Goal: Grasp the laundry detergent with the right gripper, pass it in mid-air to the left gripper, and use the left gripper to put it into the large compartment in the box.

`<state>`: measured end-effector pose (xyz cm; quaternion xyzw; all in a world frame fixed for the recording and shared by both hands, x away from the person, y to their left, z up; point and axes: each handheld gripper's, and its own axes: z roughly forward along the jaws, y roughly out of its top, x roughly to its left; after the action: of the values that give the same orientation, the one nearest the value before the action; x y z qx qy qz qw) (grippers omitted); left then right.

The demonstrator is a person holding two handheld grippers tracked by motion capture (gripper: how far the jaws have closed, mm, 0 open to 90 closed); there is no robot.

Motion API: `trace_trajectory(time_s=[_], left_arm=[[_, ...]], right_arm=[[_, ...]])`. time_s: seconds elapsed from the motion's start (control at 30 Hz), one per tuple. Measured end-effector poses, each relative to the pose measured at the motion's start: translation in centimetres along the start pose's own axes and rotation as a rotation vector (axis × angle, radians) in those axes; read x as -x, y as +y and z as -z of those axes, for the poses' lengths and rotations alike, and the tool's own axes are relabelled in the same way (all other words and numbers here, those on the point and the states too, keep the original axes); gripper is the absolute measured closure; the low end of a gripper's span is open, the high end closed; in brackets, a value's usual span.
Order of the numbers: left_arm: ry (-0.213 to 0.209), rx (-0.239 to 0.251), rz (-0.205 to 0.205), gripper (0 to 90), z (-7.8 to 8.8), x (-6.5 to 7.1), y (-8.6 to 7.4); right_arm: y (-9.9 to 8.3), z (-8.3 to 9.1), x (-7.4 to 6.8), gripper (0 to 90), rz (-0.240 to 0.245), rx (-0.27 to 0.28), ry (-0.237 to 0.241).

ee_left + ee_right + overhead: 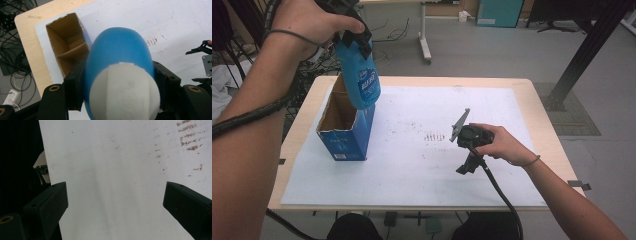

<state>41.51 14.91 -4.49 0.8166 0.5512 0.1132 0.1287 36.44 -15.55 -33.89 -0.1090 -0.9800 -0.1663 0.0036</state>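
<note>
blue plastic bottle (pixel 362 80) with a white cap hangs clamped in the left gripper (pixel 119 82), just above the open blue cardboard box (pixel 343 131); lowering in looks left. right gripper (pixel 115 202) gapes empty.

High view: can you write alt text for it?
The left claw holds a blue bottle in the air above an open blue cardboard box on a white-covered table. The right claw, jaws open, rests near the table's middle.
</note>
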Motion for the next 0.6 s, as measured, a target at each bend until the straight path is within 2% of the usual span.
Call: trace_trajectory(time_s=[0.6], left_arm=[[0.084, 0.009, 0.154, 37.6, 0.2, -3.7, 1.2]], right_arm=[[0.0, -0.2, 0.4, 6.1, -0.008, 0.007, 0.002]])
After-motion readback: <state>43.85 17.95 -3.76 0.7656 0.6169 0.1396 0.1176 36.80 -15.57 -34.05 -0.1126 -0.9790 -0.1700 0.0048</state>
